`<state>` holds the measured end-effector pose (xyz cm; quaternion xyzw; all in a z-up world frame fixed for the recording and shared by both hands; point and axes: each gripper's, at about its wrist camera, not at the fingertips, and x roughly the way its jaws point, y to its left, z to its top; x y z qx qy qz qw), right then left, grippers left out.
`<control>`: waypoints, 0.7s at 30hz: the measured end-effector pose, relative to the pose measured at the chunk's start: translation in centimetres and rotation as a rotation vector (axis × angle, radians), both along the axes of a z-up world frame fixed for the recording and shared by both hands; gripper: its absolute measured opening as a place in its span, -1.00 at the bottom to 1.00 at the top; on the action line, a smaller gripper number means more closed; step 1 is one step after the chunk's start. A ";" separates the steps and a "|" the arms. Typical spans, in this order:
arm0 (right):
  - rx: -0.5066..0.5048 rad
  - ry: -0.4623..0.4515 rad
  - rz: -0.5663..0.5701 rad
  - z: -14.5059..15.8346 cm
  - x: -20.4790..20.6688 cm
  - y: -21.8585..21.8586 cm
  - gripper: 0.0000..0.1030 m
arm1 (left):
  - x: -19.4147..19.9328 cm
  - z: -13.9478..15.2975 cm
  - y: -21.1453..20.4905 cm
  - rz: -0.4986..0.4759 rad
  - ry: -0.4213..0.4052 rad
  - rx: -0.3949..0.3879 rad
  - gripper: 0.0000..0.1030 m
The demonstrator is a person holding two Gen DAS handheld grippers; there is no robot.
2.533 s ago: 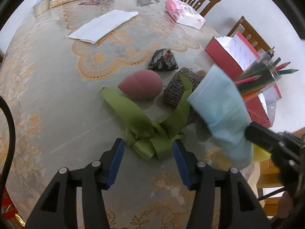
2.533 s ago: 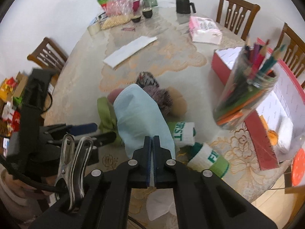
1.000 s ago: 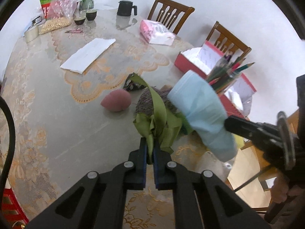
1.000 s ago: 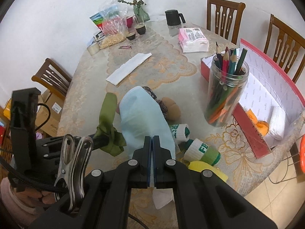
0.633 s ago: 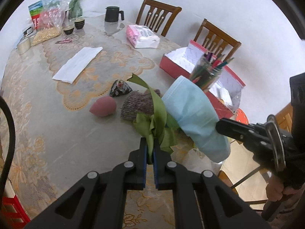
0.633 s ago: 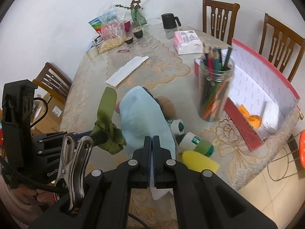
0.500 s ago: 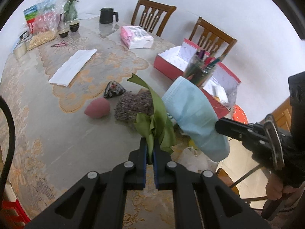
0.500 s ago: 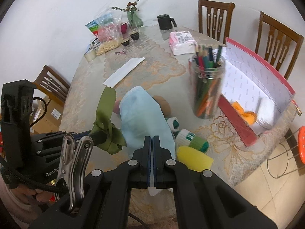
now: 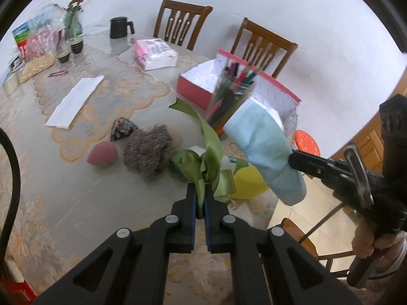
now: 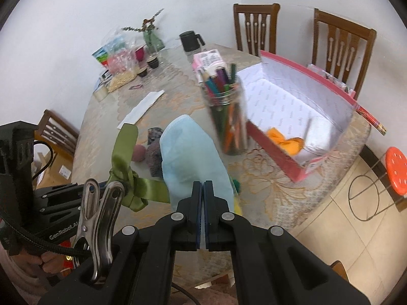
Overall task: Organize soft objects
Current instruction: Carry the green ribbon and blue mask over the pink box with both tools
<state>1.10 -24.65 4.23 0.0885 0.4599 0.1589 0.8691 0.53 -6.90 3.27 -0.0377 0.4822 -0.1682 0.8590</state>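
Observation:
My left gripper [image 9: 200, 190] is shut on a green ribbon bow [image 9: 206, 157], held up off the table; the same bow [image 10: 127, 167] shows at the left of the right wrist view. My right gripper [image 10: 202, 188] is shut on a light blue face mask [image 10: 193, 157], also held in the air, and the mask [image 9: 267, 145] hangs to the right of the bow. On the table lie a pink sponge [image 9: 101, 153], a grey knitted piece [image 9: 147, 152], a dark patterned pouch [image 9: 123, 128] and a yellow soft thing [image 9: 248, 181]. An open red box [image 10: 300, 111] holds an orange item [image 10: 285, 141].
A jar of coloured pencils [image 10: 226, 117] stands right beside the red box. Farther back are a pink tissue pack [image 9: 155, 54], folded white paper [image 9: 75, 100], a black mug [image 9: 119, 26], cups and snack bags. Wooden chairs [image 10: 340, 43] and an orange stool [image 10: 396, 172] ring the table edge.
Both grippers have swung right and slightly up with the bow and the mask still held. The red box and pencil jar now sit nearer the middle of both views.

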 end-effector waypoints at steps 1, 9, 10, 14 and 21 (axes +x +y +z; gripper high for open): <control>0.002 0.000 -0.007 0.0 0.0 -0.3 -0.95 | 0.1 0.1 -0.4 -0.008 -0.002 0.000 -0.89; -0.002 -0.003 -0.053 0.1 0.0 -2.9 -0.95 | 1.0 0.4 -4.0 -0.080 0.009 -0.006 -0.89; -0.002 -0.003 -0.059 0.2 0.0 -3.2 -0.95 | 1.1 0.3 -4.4 -0.089 0.010 -0.005 -0.89; -0.007 -0.004 -0.095 0.2 0.2 -5.1 -0.95 | 1.6 0.4 -6.4 -0.121 0.015 -0.013 -0.89; -0.007 -0.018 -0.144 0.6 1.4 -8.2 -0.95 | 3.0 1.2 -10.4 -0.181 -0.019 0.000 -0.89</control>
